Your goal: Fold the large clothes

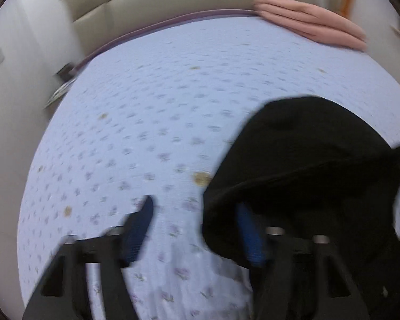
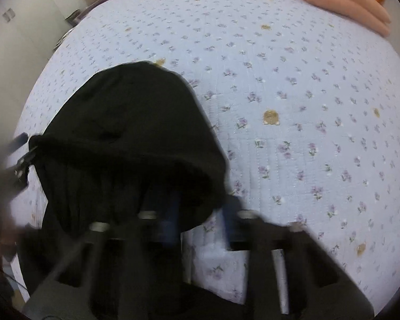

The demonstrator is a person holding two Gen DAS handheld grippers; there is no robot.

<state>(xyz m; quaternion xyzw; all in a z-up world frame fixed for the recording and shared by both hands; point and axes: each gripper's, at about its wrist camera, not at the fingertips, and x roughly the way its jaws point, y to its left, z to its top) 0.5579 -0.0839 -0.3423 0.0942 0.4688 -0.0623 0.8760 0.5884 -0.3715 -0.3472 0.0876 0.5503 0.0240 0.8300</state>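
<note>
The left gripper [image 1: 197,229] tilts steeply down over the bed, its fingers apart, the right one tucked under the black garment [image 1: 306,165]. The right gripper [image 2: 200,213] points down too, blurred; its fingers look closed at the garment's near edge. The garment lies bunched on the flowered bedspread [image 2: 293,93], which stretches bare beyond. A folded pink blanket [image 1: 312,24] lies at the far edge.

Both tools look alike. The left gripper [image 1: 197,213] has dark grey angular arms, blue-faced fingers [image 1: 138,229] and round silver bolt heads. The right gripper [image 2: 200,208] shows the same build, with a bare metal rod along one arm.
</note>
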